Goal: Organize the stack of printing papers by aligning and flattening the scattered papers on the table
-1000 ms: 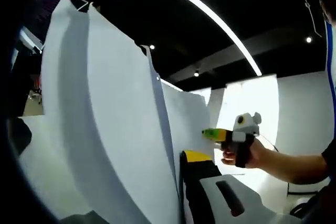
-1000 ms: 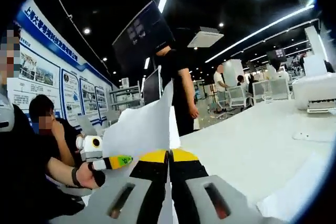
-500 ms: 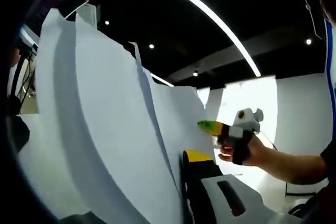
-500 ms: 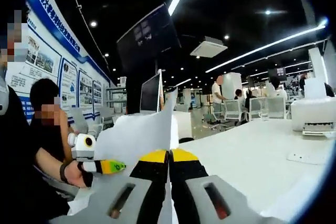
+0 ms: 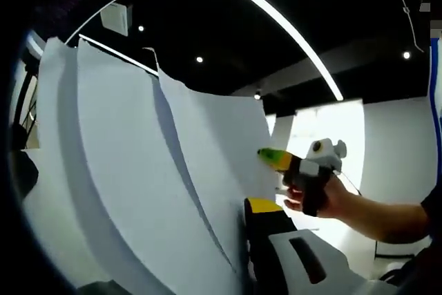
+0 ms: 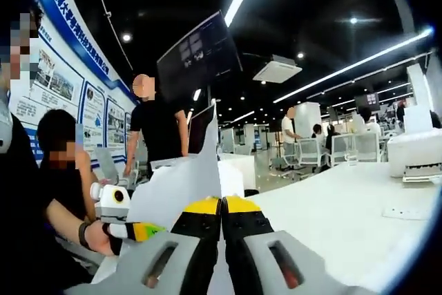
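A stack of white printing papers stands on edge, bowed, with its sheets fanned apart at the top. My left gripper is shut on its lower edge; one yellow-tipped jaw shows and the other is behind the sheets. In the left gripper view my right gripper, held by a hand, pinches the stack's far edge. In the right gripper view the papers rise from between the closed yellow tips of my right gripper. The left gripper holds the same stack from the left.
The white table stretches to the right, with a white printer at its far end. A person sits close on the left, and another stands behind the papers. Chairs and more people are farther back.
The stack's top has leaned over to the right and its sheets have spread more. The right gripper rose slightly against the paper edge. A standing person walked leftward behind the papers.
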`<action>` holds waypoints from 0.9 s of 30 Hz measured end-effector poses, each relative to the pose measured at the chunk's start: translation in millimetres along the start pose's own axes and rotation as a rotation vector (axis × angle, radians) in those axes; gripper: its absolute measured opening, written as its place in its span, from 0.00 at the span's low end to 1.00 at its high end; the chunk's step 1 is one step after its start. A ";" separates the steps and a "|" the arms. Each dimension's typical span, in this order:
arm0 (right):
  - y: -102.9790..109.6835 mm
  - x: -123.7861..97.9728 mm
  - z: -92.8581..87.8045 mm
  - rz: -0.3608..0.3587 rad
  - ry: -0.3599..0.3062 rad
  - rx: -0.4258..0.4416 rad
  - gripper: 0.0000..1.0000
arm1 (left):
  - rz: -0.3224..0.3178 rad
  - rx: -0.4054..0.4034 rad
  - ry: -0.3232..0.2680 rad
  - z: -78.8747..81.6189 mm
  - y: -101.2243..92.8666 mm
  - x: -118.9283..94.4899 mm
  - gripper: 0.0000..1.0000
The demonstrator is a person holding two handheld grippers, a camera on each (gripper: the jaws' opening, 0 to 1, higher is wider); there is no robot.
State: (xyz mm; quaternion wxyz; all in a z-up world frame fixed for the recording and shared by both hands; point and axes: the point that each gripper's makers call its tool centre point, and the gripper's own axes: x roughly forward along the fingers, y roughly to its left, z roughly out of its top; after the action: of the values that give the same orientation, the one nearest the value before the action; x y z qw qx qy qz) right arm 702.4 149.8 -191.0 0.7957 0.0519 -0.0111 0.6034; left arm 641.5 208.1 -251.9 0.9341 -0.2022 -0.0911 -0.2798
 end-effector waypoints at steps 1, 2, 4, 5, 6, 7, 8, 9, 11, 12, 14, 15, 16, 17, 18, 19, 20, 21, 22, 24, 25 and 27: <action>-0.2 1.3 0.1 0.001 0.002 -0.006 0.00 | -0.001 -0.002 0.000 0.1 -0.1 0.0 0.15; 1.2 2.4 -0.1 0.003 0.005 -0.011 0.00 | -0.001 -0.004 -0.001 0.2 0.0 -0.1 0.15; 4.8 2.9 0.3 0.015 0.007 -0.015 0.00 | -0.003 -0.007 -0.004 0.5 -0.2 -0.1 0.16; 5.4 2.4 1.3 0.019 0.007 -0.016 0.00 | -0.003 -0.009 -0.005 0.7 -0.3 -0.2 0.17; 6.3 2.4 2.0 0.021 0.004 -0.020 0.00 | -0.003 -0.011 -0.006 0.9 -0.4 -0.2 0.17; 7.6 2.0 2.1 0.022 0.004 -0.022 0.00 | -0.004 -0.013 -0.007 1.1 -0.5 -0.2 0.17; 8.2 1.2 2.2 0.023 0.004 -0.023 0.00 | -0.004 -0.015 -0.008 1.2 -0.8 -0.3 0.18; 9.8 -0.2 1.6 0.026 0.005 -0.022 0.00 | -0.005 -0.016 -0.009 1.4 -1.0 -0.3 0.18; 10.2 -1.6 -0.1 0.033 0.013 -0.018 0.00 | -0.007 -0.018 -0.010 1.4 -1.4 -0.3 0.19; 9.2 -3.0 -3.5 0.033 0.032 -0.011 0.00 | -0.008 -0.020 -0.010 1.3 -1.6 -0.2 0.19; 8.2 -4.4 -7.6 0.034 0.052 -0.009 0.00 | -0.008 -0.021 -0.010 1.2 -1.8 0.0 0.19; 7.9 -5.5 -10.7 0.034 0.067 -0.007 0.00 | -0.009 -0.022 -0.009 1.1 -1.9 0.1 0.19; 7.6 -6.5 -13.8 0.034 0.081 -0.006 0.00 | -0.010 -0.024 -0.009 1.0 -2.0 0.2 0.19; 8.6 -6.9 -15.8 0.038 0.089 -0.005 0.00 | -0.010 -0.025 -0.009 0.9 -2.0 0.4 0.19; 9.9 -7.2 -17.9 0.042 0.096 -0.007 0.00 | -0.010 -0.026 -0.008 0.7 -2.0 0.5 0.19; 11.5 -7.4 -20.1 0.044 0.104 -0.015 0.00 | -0.009 -0.027 -0.008 0.6 -2.0 0.6 0.19; 11.4 -7.0 -21.1 0.044 0.109 -0.027 0.00 | -0.009 -0.026 -0.008 0.7 -1.9 0.5 0.19; 10.2 -6.2 -21.4 0.041 0.114 -0.044 0.00 | -0.009 -0.025 -0.008 0.6 -2.0 0.4 0.19; 9.4 -5.2 -21.5 0.037 0.116 -0.064 0.00 | -0.009 -0.024 -0.008 0.6 -2.1 0.3 0.19; 8.7 -3.0 -21.6 0.032 0.124 -0.091 0.00 | -0.009 -0.023 -0.007 0.4 -2.1 0.4 0.19; 8.0 -1.3 -21.6 0.026 0.130 -0.112 0.00 | -0.010 -0.023 -0.006 0.1 -2.1 0.5 0.19; 5.6 2.7 -19.8 0.022 0.132 -0.138 0.00 | -0.011 -0.020 -0.004 -0.3 -2.5 0.6 0.19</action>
State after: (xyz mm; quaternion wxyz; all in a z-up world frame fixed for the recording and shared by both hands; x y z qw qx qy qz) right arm 696.8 155.7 -210.2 0.7897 -0.0431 -0.0007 0.6120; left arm 640.7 205.7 -251.1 0.9303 -0.2118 -0.0912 -0.2853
